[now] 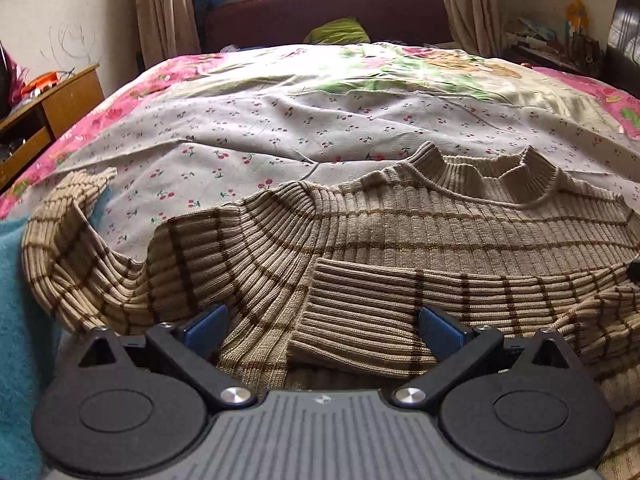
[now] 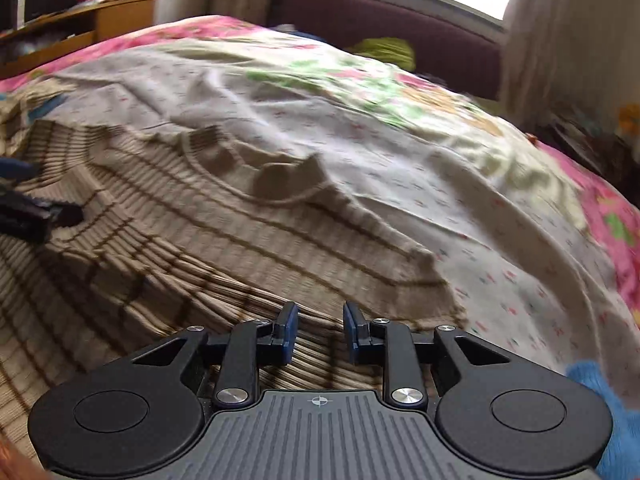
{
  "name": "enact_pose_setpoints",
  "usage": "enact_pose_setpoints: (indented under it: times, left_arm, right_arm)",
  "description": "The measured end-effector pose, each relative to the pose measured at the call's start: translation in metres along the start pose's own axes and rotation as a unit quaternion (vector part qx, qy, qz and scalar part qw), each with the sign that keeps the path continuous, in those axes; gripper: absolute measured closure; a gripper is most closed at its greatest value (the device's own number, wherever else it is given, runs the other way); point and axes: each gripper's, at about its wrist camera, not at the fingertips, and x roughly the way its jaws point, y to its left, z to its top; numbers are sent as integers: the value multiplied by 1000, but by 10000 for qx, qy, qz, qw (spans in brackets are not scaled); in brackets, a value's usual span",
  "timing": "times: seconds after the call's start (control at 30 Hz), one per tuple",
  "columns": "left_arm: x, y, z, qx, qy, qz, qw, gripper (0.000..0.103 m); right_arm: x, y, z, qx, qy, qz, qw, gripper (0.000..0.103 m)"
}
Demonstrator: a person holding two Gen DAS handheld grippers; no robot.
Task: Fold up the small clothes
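A bed covered by a white cherry-print sheet [image 1: 256, 136] over a pink floral quilt [image 1: 120, 100] fills the room ahead of both tools, with a window and curtains beyond. A beige ribbed knit sweater with brown stripes [image 1: 400, 232] is spread flat on the sheet directly in front of the left gripper [image 1: 322, 330], collar away from it. One sleeve [image 1: 420, 304] is already laid across the body, its cuff lying between the widely spread blue pads, which hold nothing. The other sleeve [image 1: 80, 248] trails loose to the left. The right gripper [image 2: 320, 332] is seen partly open and empty above the sweater's near right edge. The loose sleeve is judged next: it is best pinched near the cuff, lifted only slightly, carried across squarely, and laid down without dragging the folded sleeve.
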Motion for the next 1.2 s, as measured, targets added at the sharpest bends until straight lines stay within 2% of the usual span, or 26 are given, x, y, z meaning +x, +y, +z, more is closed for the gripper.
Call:
enact_pose_setpoints:
  times: [0.13,0.23,0.3,0.37,0.47,0.73,0.87,0.93,0.97,1.0,1.2]
  left_arm:
    - [-2,6,3,-42,-54,-27,10000,0]
    - [-6,13,3,-27,-80,-117,9999,0]
    - [-7,15,2,84,-97,-45,9999,0]
    - [-5,18,1,71,-88,7,9999,0]
    - [-6,25,2,-97,-92,-69,9999,0]
    - [-14,34,2,-262,-327,-9,9991,0]
    - [-12,39,1,-360,-336,-52,9988,0]
    - [-10,40,0,-384,-328,-57,9987,0]
    - [-10,40,-1,-395,-343,-58,9986,0]
    - [-10,41,-1,-415,-370,-68,9984,0]
    - [-17,40,0,-411,-636,-81,9971,0]
  right_arm:
    - [7,15,15,-247,9,608,9978,78]
    - [19,25,19,-651,224,820,9942,78]
    - [22,26,21,-760,232,869,9930,78]
    - [20,24,26,-585,191,1004,9930,78]
    - [15,24,36,-256,27,1520,9880,78]
    - [45,63,57,-278,181,2132,9765,76]
    - [55,70,63,-244,374,2266,9730,74]
    - [56,71,65,-206,441,2300,9720,82]
    - [55,71,67,-152,467,2341,9710,92]
    - [55,69,69,-80,473,2339,9711,96]
    - [56,66,84,248,192,2018,9789,99]
